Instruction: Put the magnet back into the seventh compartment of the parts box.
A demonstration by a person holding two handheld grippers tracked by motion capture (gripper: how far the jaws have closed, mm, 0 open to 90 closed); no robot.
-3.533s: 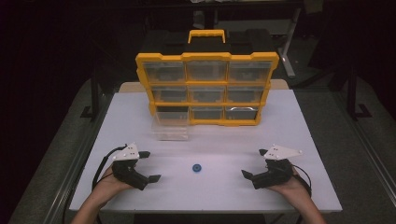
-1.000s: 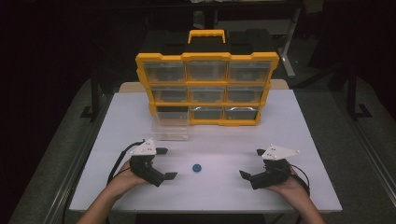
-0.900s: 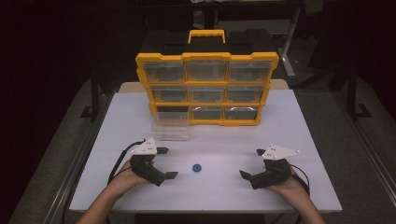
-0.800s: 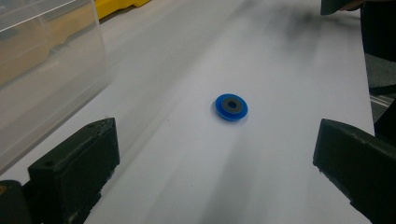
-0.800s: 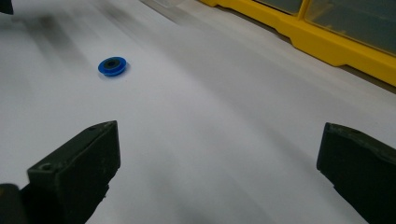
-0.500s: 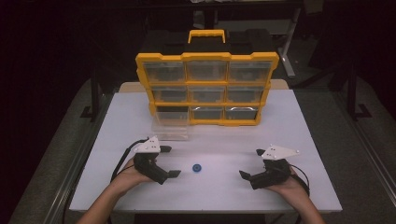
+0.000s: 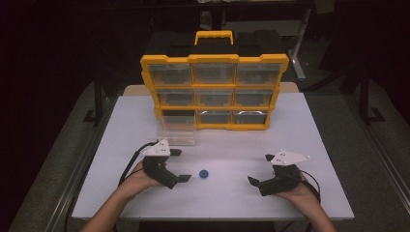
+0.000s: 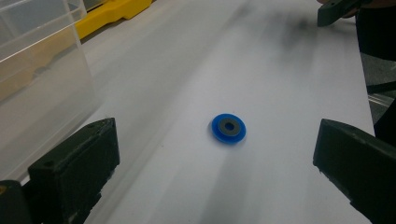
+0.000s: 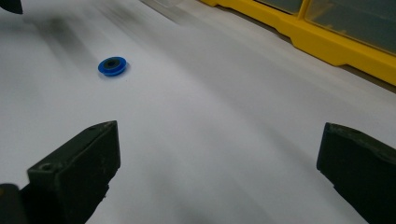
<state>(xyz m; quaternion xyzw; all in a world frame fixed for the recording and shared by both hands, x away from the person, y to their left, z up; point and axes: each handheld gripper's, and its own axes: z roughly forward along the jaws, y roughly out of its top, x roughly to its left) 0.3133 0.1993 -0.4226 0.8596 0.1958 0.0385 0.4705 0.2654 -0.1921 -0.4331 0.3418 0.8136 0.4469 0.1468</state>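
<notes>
Blue washer (image 8: 228, 128) lies flat, hole seemingly up.

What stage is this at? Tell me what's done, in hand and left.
Done: one clear drawer is out of the yellow organizer and stands on the table. In hand: the left gripper, jaws open, faces the blue disc without touching it. Left: grasping the disc and, probably, dropping it in the drawer. The right gripper rests open.

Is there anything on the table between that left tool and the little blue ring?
Nothing: in the left gripper view, bare white table runs from the open left tool to the blue ring.
</notes>
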